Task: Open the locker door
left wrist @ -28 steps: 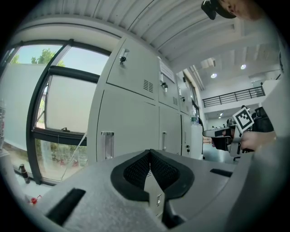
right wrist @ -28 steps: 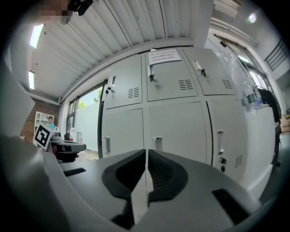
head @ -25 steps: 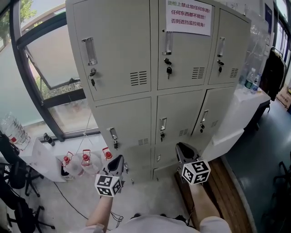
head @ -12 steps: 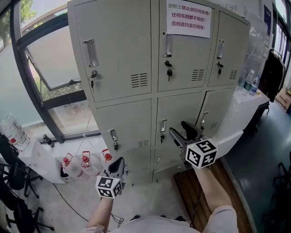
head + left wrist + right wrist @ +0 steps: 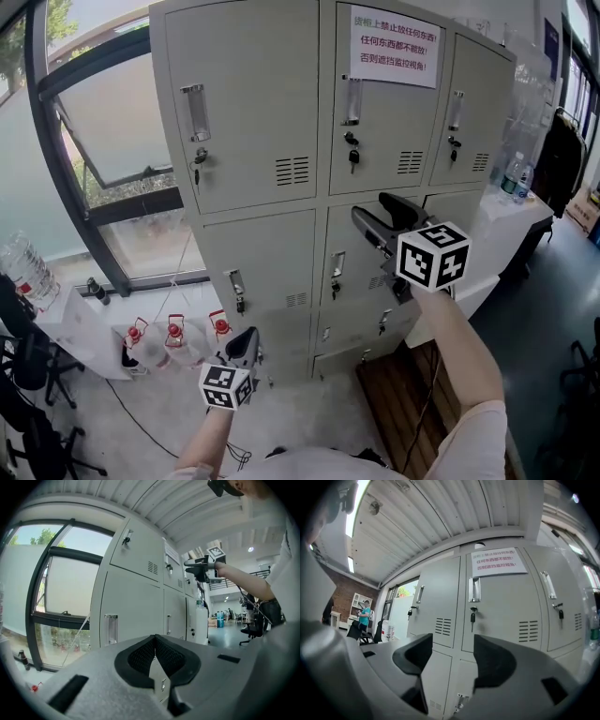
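**A:** anyone know what's below that big window (image 5: pixel 103 112) at 10 o'clock?

**B:** red-capped water jugs (image 5: pixel 176 339) on the floor at 8. Also bottles (image 5: pixel 513 176) on a white counter (image 5: pixel 530 203) at 3.

floor (image 5: pixel 309 408): locker bank (image 5: pixel 262 253) standing, red-capped jugs (image 5: pixel 175 341) beside.

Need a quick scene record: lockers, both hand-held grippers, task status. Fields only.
lockers: grey cabinet, every visible door closed
notice: paper sheet on the top middle door
key: key hanging in that door's lock
right hand-held gripper: held up in front of the middle column, jaws opening, nothing between them
left hand-held gripper: low, jaws together, empty
task status: no door opened yet
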